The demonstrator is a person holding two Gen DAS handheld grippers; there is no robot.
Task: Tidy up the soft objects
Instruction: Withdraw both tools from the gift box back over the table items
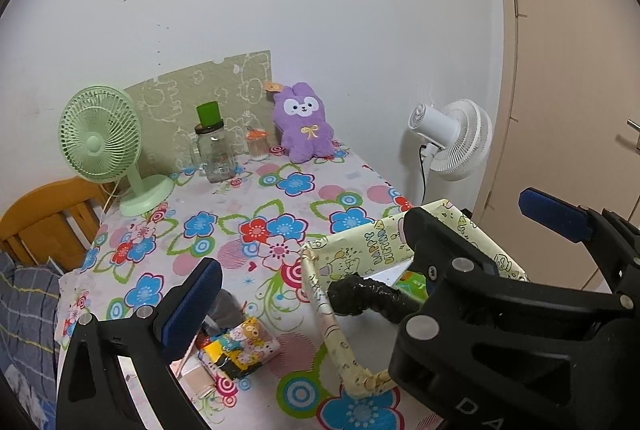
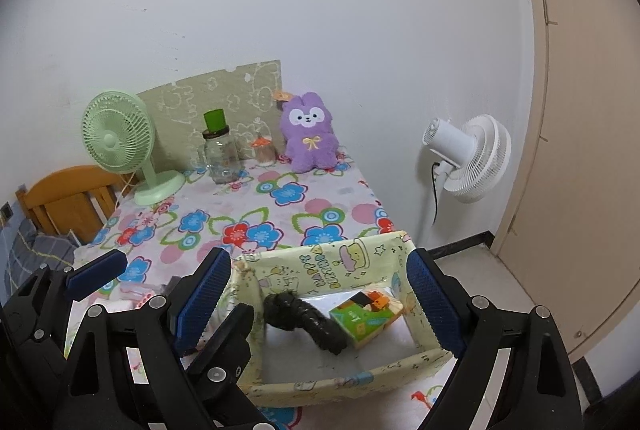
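Note:
A pale yellow cartoon-print fabric box (image 2: 320, 266) stands at the table's near right corner, also in the left wrist view (image 1: 320, 294). Inside lie a black soft roll (image 2: 308, 322) and a green tissue pack (image 2: 366, 316). A colourful cartoon pouch (image 1: 244, 346) lies on the cloth left of the box, near my left gripper's left finger. A purple plush bunny (image 1: 304, 128) leans against the far wall. My left gripper (image 1: 368, 250) is open and empty. My right gripper (image 2: 320, 302) is open and empty above the box.
A green desk fan (image 1: 100, 146), a glass jar with green lid (image 1: 214, 146) and a small orange-lidded jar (image 1: 257, 144) stand at the back of the floral tablecloth (image 1: 248, 198). A white fan (image 1: 452, 138) stands on the floor at right. A wooden chair (image 1: 44, 218) is at left.

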